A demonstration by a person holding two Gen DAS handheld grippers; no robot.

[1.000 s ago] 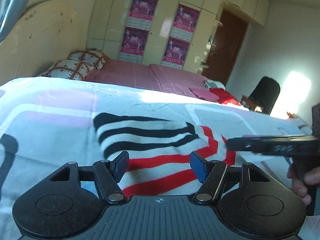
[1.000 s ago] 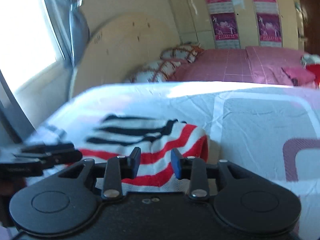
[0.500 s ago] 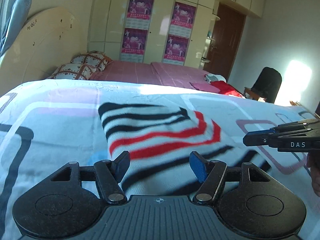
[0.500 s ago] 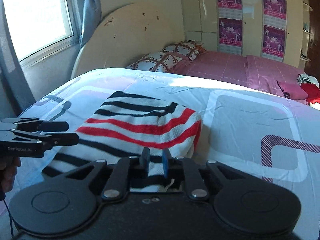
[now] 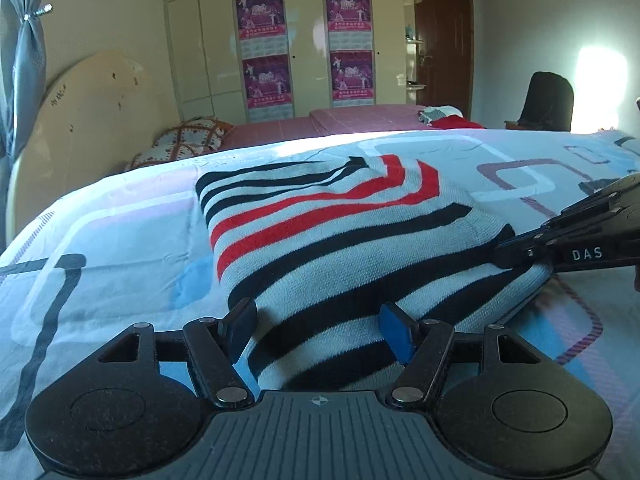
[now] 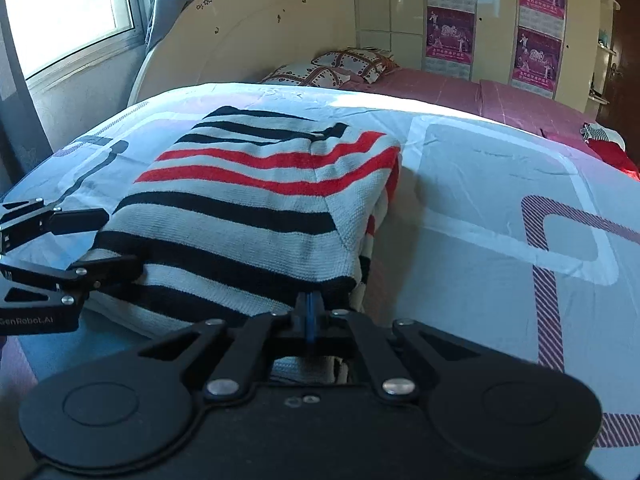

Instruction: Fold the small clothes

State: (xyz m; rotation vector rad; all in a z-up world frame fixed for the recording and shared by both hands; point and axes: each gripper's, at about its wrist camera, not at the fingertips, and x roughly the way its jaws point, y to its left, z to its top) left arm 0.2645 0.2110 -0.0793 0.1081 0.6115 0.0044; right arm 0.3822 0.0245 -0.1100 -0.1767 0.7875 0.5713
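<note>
Striped sweater (image 5: 340, 236) lies on the patterned bedsheet (image 6: 500, 184), partly folded: a sleeve or side panel is laid over the body, giving a roughly rectangular bundle with its red stripes toward the far end.

Right gripper (image 6: 310, 312) sits at the sweater's near right corner. Its jaws have just been closing and now stand fully together, pinching the dark hem edge between the blue pads.

Left gripper (image 5: 320, 330) sits at the sweater's near left corner, jaws well apart. The cloth lies between the fingers, but the pads do not press on it; nothing held.

Judgement: side folds look done; the lengthwise fold remains. Left must close on its corner, then both lift the near hem toward the sweater's far edge.
</note>
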